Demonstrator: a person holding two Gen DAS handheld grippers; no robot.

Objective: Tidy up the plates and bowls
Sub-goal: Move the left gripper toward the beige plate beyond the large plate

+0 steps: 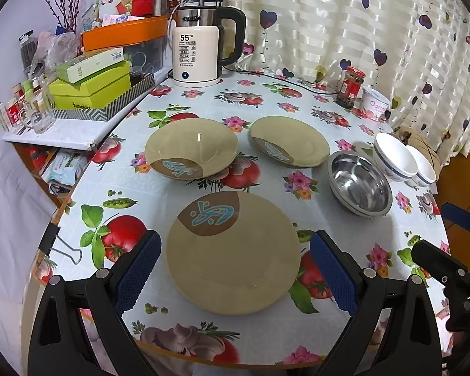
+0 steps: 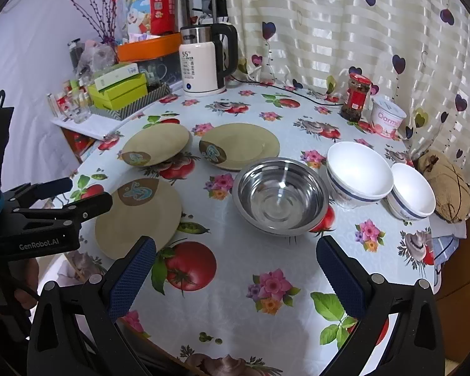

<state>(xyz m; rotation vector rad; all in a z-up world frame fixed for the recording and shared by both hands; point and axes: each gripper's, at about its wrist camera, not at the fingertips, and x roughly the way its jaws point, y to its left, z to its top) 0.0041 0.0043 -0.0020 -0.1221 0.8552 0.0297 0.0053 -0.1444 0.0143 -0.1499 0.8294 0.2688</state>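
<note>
Three beige plates with a blue fish mark lie on the flowered table: a near one point(image 1: 233, 266), a deeper one at far left point(image 1: 191, 147) and one at far right point(image 1: 289, 141). My left gripper point(image 1: 236, 235) hovers open over the near plate, its pads on either side and touching nothing. To the right stand a steel bowl point(image 2: 280, 197) and two white bowls with blue bands point(image 2: 358, 169) point(image 2: 412, 191). In front of the steel bowl my right gripper point(image 2: 236, 241) is open and empty above the cloth. The left gripper point(image 2: 84, 192) shows at the left edge of the right wrist view.
A white kettle point(image 1: 197, 50) stands at the back with its cord across the table. A red-lidded jar point(image 1: 349, 86) and a yoghurt cup point(image 1: 376, 103) sit near the curtain. A crowded shelf of boxes point(image 1: 91, 87) borders the left. A binder clip point(image 1: 59, 247) grips the table's edge.
</note>
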